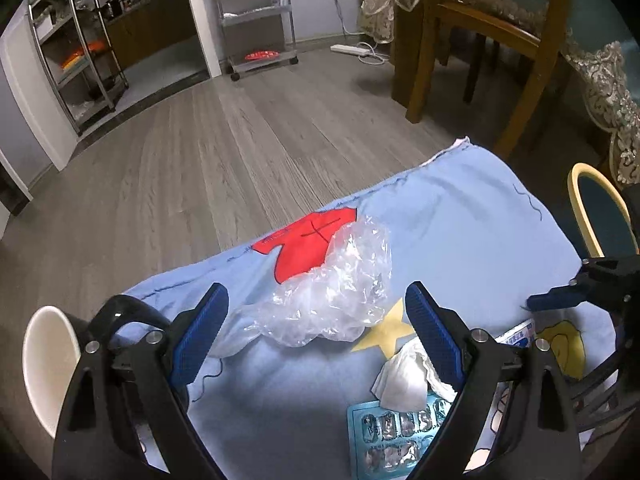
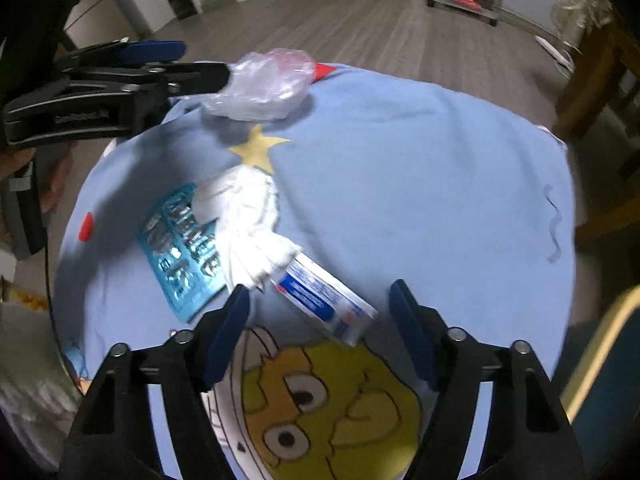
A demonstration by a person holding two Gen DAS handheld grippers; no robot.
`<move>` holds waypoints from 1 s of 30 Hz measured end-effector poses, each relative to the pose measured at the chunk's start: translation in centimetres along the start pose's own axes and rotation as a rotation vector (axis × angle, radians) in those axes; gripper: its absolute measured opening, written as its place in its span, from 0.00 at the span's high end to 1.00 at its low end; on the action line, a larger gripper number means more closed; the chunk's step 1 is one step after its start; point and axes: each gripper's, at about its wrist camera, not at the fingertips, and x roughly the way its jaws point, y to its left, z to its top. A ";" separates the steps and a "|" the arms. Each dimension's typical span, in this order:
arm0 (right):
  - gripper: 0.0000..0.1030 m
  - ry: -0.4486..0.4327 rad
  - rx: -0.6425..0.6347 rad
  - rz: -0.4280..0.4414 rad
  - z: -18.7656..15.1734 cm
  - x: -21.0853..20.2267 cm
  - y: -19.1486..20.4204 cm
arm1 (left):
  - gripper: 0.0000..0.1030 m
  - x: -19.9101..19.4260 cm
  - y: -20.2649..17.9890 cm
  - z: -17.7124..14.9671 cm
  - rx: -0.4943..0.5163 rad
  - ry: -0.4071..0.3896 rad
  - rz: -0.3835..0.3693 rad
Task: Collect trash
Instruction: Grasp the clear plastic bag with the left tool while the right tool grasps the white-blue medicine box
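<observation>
right gripper (image 2: 316, 312) pointing steeply down, jaws apart with nothing pressed between the blue pads, one end of a white and blue tube (image 2: 326, 300) lying in the gap on the light blue printed cloth (image 2: 420, 168); crumpled white tissue (image 2: 248, 224) touching the tube's far end, overlapping a teal blister pack (image 2: 180, 248) just left of it

left gripper (image 1: 316, 320) spread wide, holding nothing, crumpled clear plastic film (image 1: 332, 296) lying just ahead between the fingers, beside the yellow star and partly over the red patch

cloth edge close behind the film, open grey wood floor (image 1: 224, 136) beyond; white rim (image 1: 44, 364) low on the left, wooden chair (image 1: 480, 48) and metal shelf cart (image 1: 260, 16) well apart at the back
</observation>
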 end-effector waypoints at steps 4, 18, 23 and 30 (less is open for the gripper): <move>0.42 0.017 -0.043 0.007 0.2 1.0 0.9 | 0.15 1.1 0.1 -0.4 0.004 0.030 -0.005; 0.67 0.040 -0.107 -0.048 -1.2 0.6 1.7 | 0.54 2.2 0.9 -1.8 -0.009 0.117 -0.031; 0.63 0.059 -0.134 -0.055 -1.6 0.1 1.6 | 0.64 2.1 1.4 -1.8 -0.015 0.118 -0.037; 0.71 0.078 -0.144 -0.104 -1.8 0.0 1.9 | 0.78 0.8 1.2 -1.3 -0.014 0.096 -0.012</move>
